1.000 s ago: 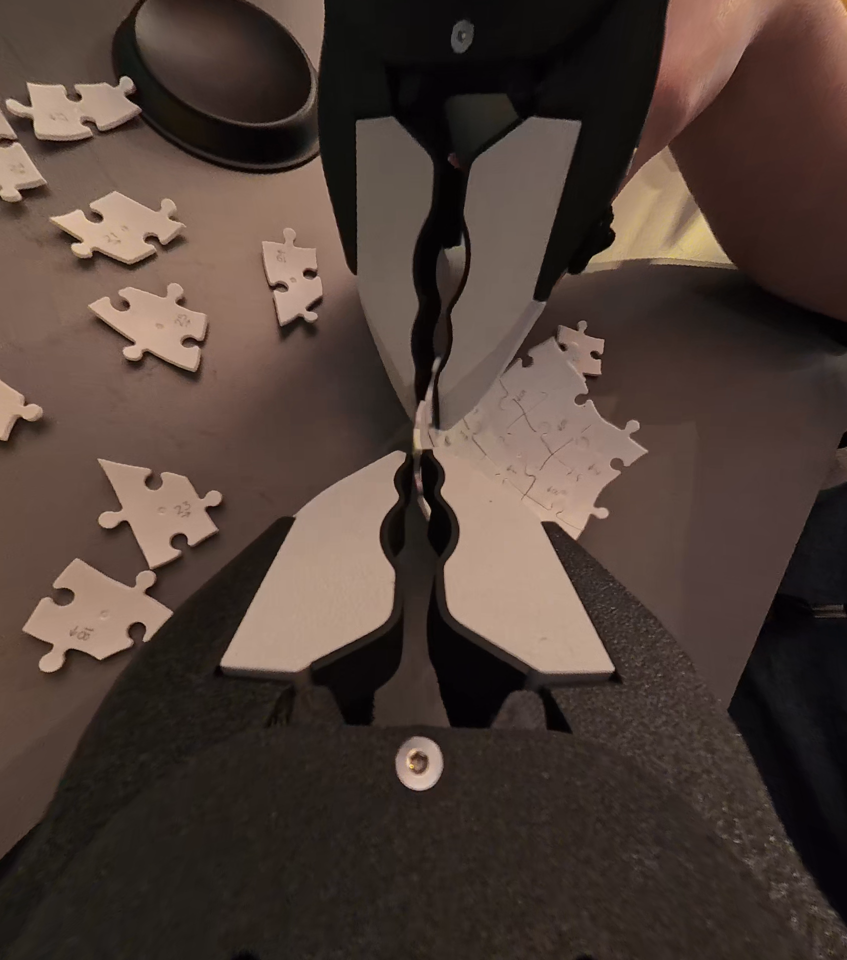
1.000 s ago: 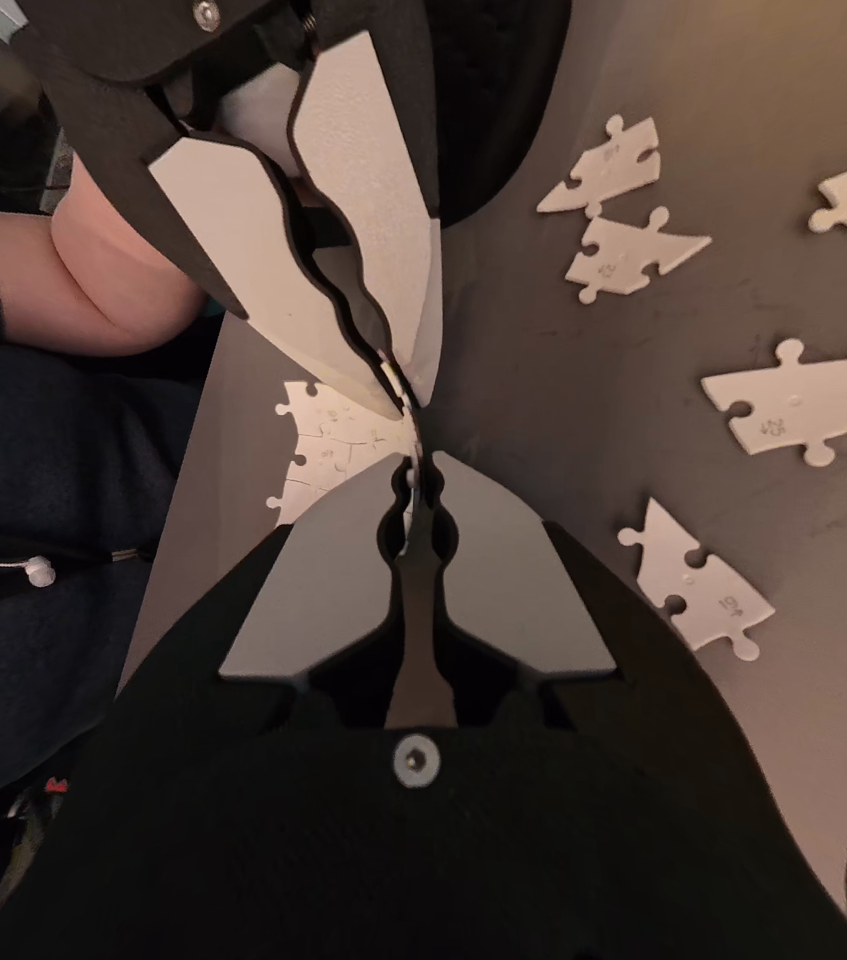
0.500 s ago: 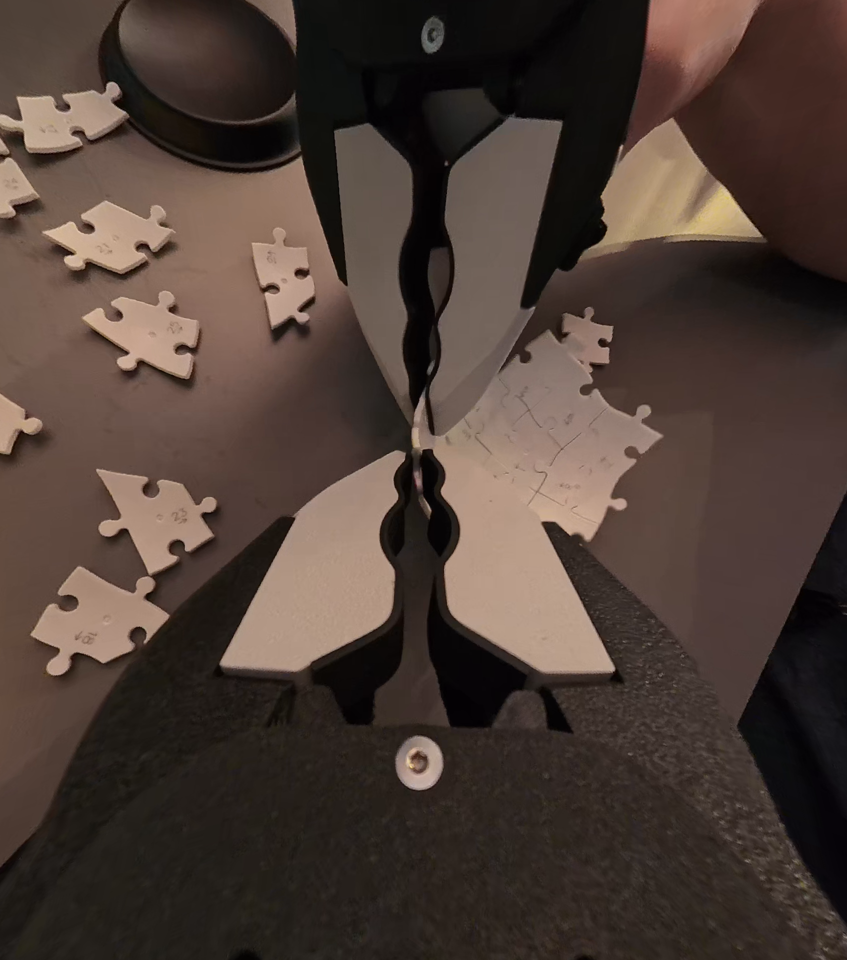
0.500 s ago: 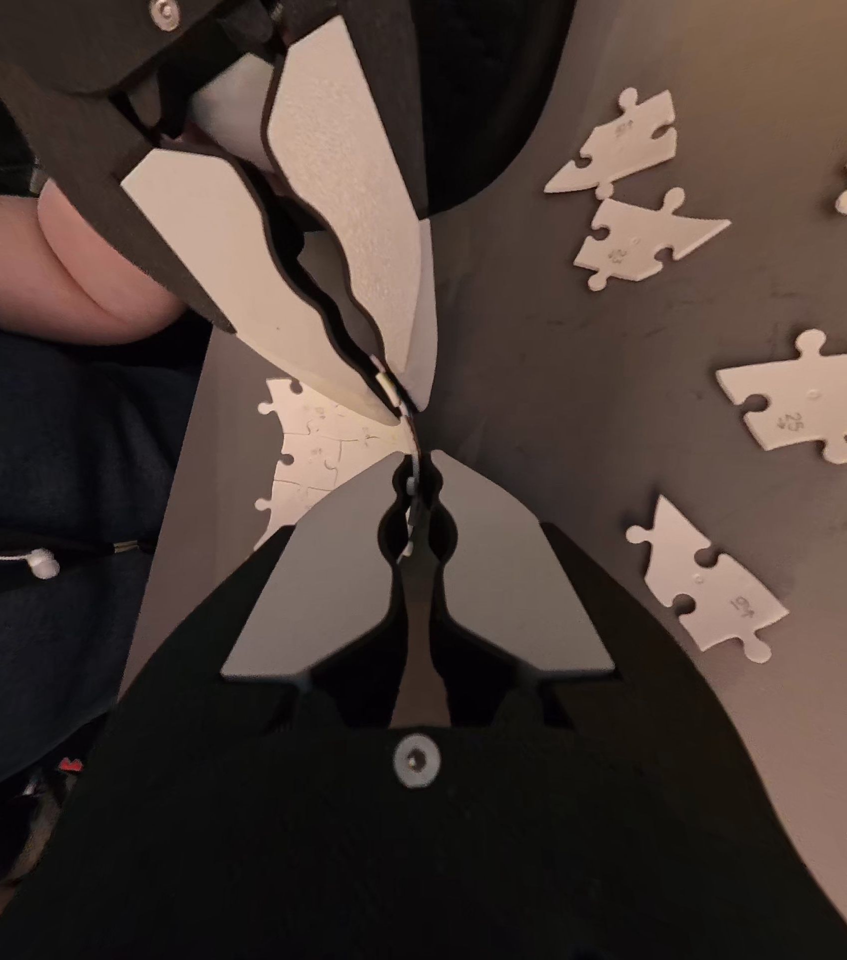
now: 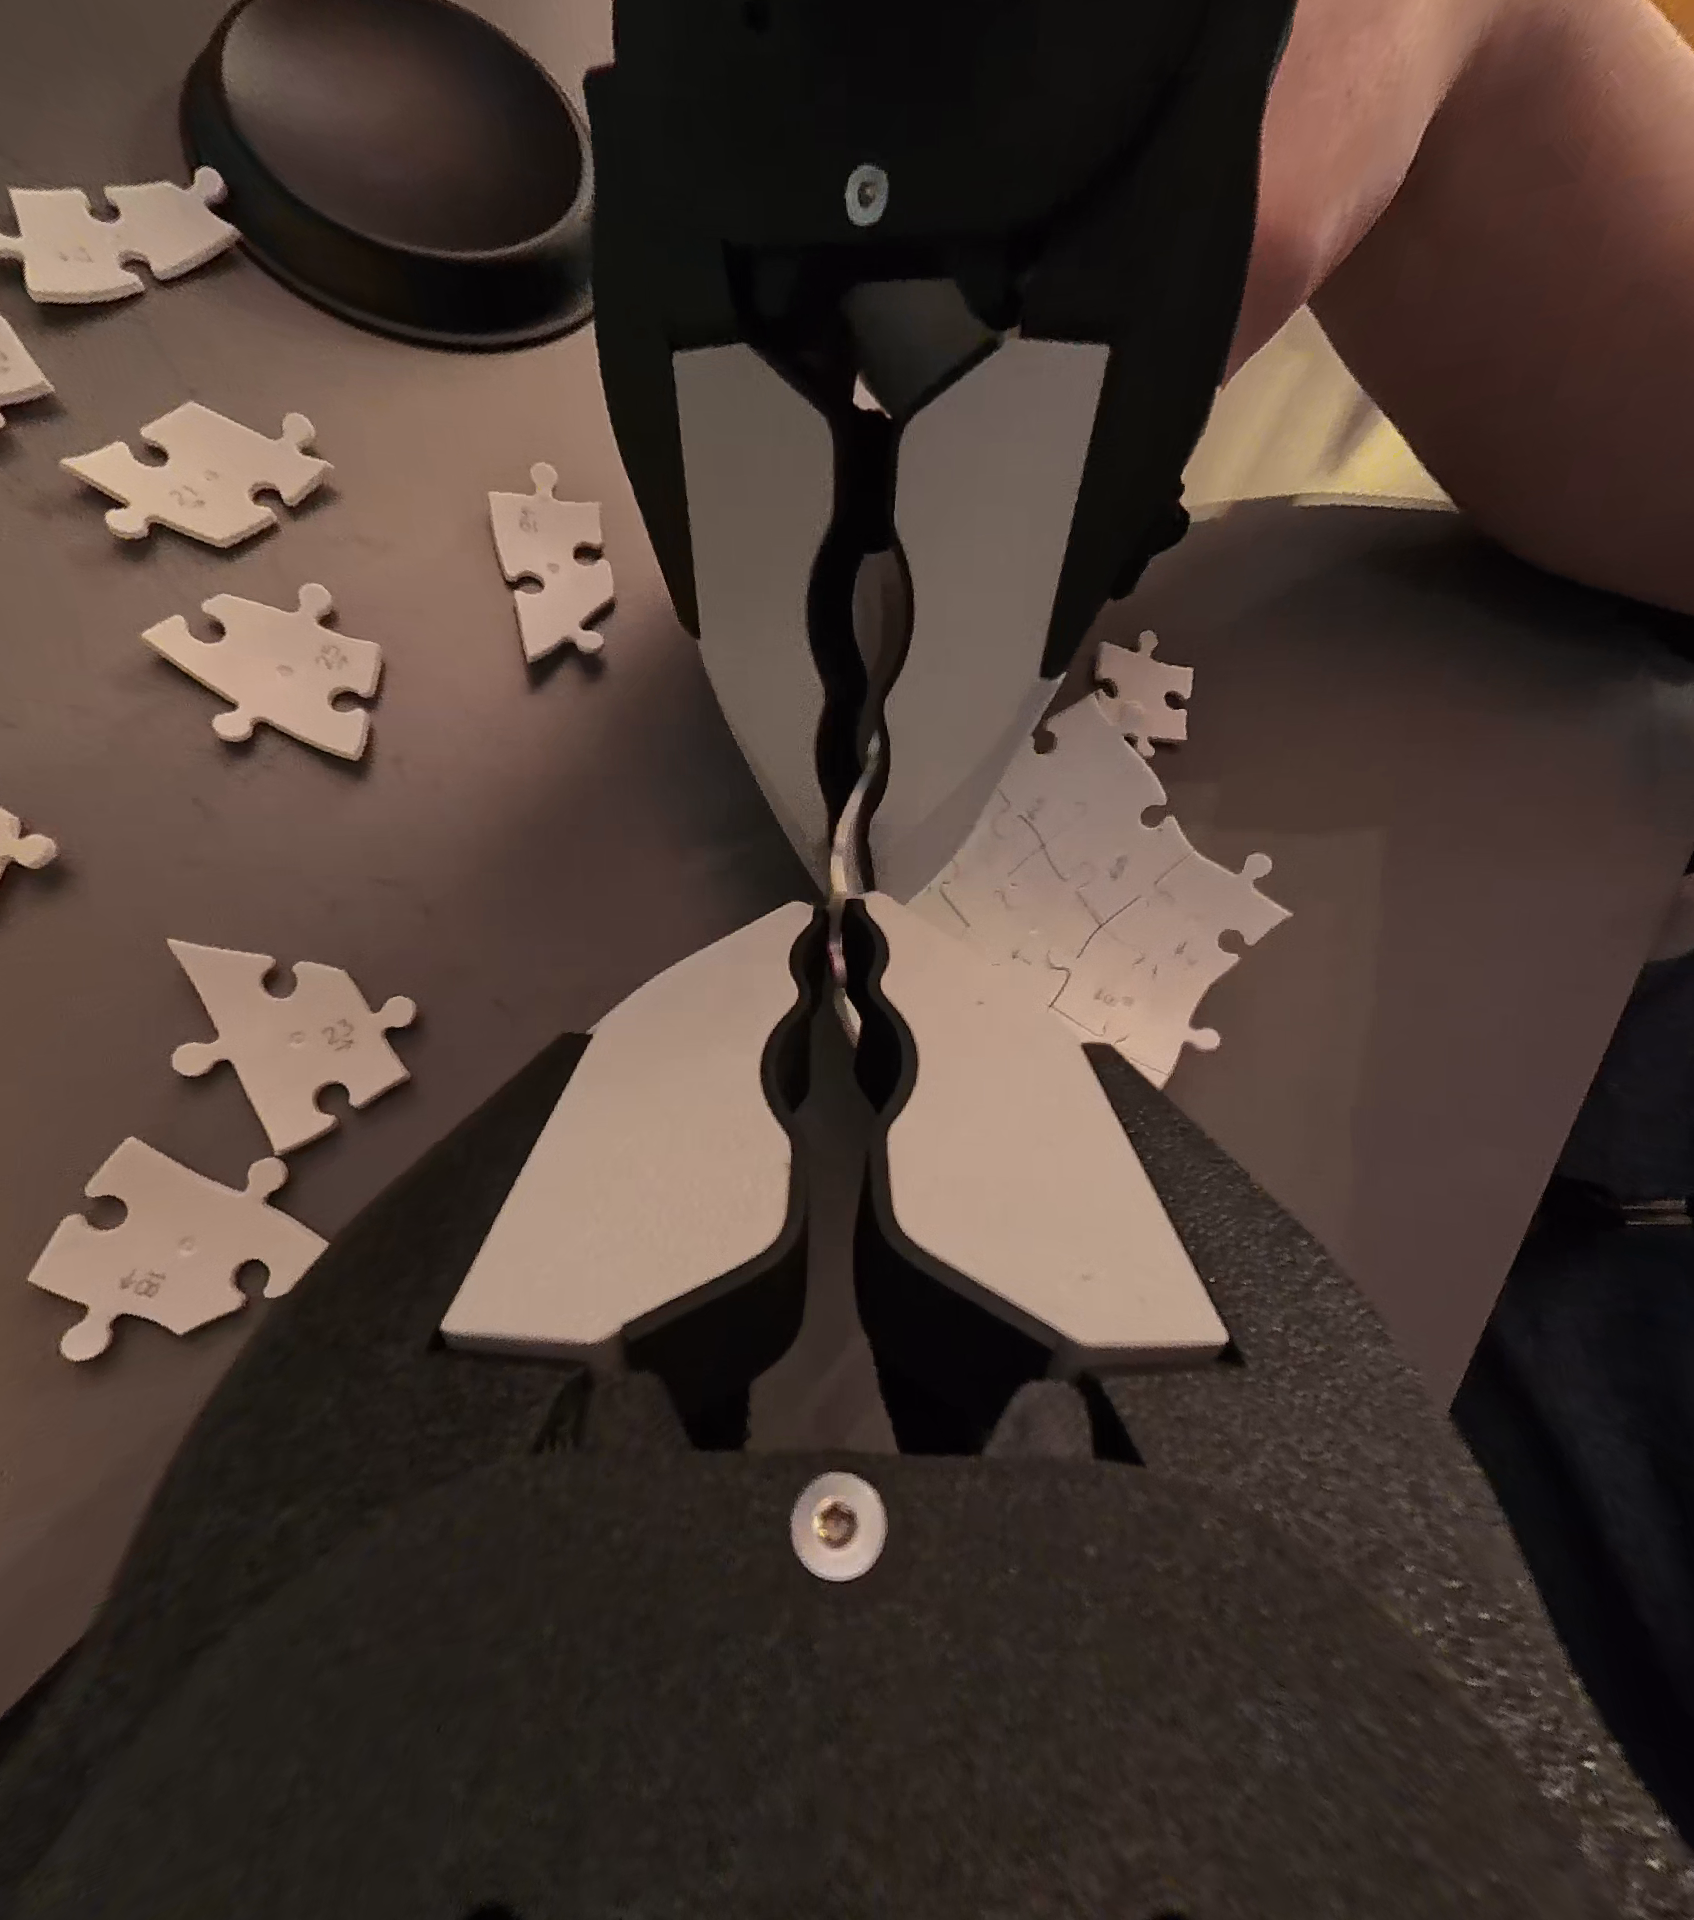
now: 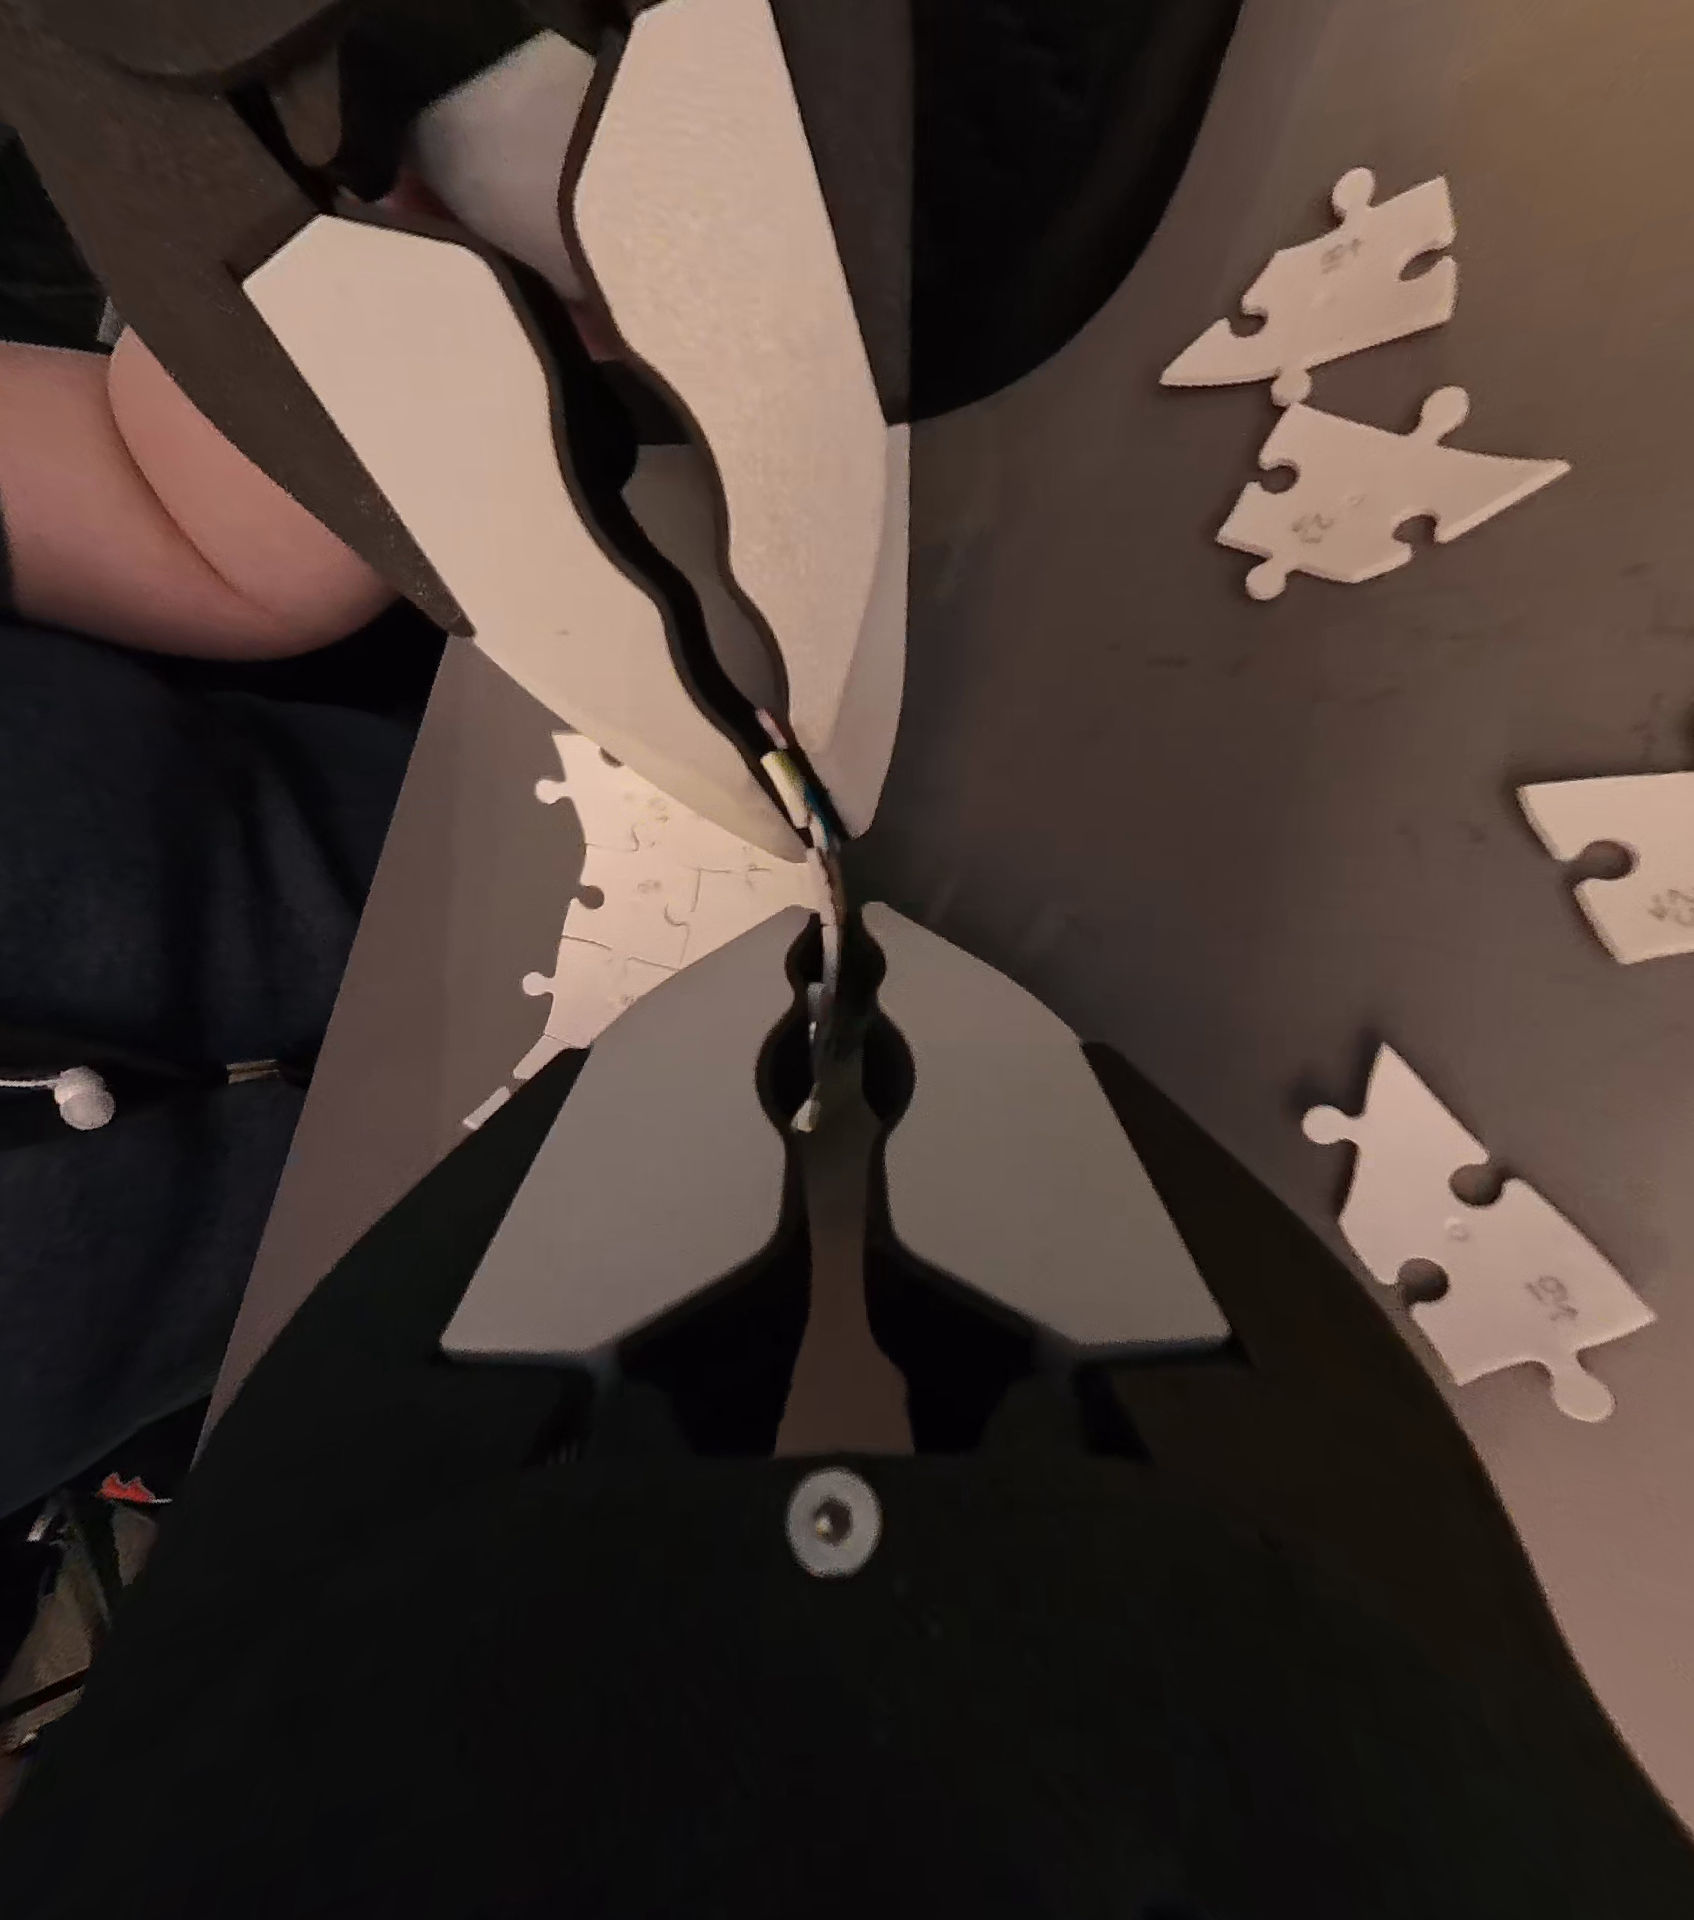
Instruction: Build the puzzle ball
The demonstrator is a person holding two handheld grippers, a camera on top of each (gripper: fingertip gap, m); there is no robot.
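My left gripper (image 5: 838,916) and right gripper (image 6: 838,914) meet tip to tip a little above the dark table (image 5: 469,831). Each is shut on a thin white puzzle piece seen edge-on: one in the right gripper's fingers (image 5: 858,821), also in the right wrist view (image 6: 825,1023), and one in the left's (image 6: 786,781). I cannot tell whether the two pieces are joined. A flat assembled patch of white pieces (image 5: 1103,914) lies on the table just behind the tips, also in the right wrist view (image 6: 635,914).
Several loose white pieces lie on the table (image 5: 287,1023) (image 5: 552,561) (image 6: 1477,1247) (image 6: 1684,873). A black ring stand (image 5: 386,166) sits at the far left. A person's forearms (image 5: 1549,364) and dark clothing (image 6: 95,831) are along the table edge (image 5: 1601,1039). Less than 4 cm separates the two grippers' tips.
Both grippers stay shut and tip to tip. The right gripper has swung slightly left and lower in the left wrist view; the left gripper looms larger and nearer in the right wrist view.
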